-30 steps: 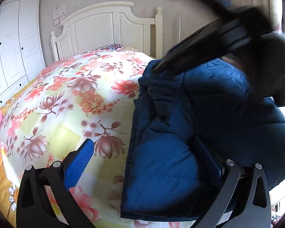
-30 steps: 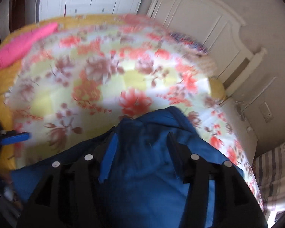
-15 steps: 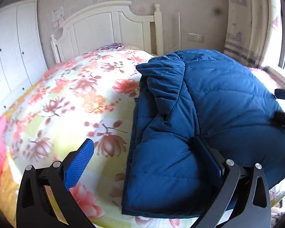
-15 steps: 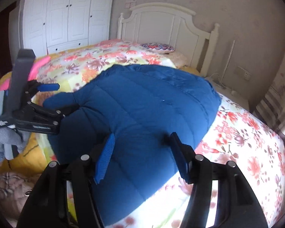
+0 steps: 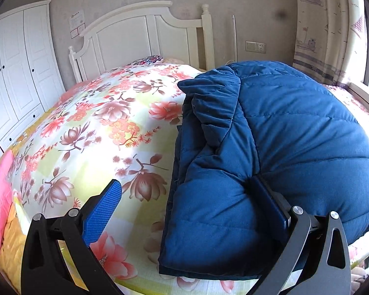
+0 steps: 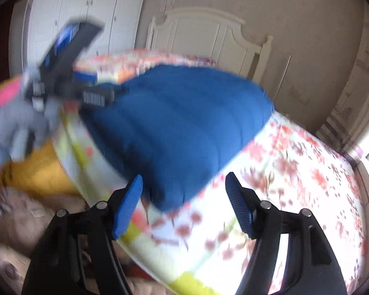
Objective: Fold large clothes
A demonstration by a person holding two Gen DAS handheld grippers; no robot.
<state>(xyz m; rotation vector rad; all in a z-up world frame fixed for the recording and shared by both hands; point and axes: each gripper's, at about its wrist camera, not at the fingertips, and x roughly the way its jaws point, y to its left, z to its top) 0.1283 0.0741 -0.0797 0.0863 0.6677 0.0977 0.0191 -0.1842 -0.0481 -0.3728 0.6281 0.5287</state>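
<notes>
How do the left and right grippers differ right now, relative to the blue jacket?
The left gripper sits low over the blue jacket, one finger pressed into its padding; the right gripper hangs at the bed's edge, fingers clear of the fabric. The left view is sharp, the right view motion-blurred. Both stand open with blue pads, gripping nothing.

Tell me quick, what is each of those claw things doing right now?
Left gripper: open, one finger pressed against the blue jacket, gripping nothing.
Right gripper: open, empty, off the jacket.
</notes>
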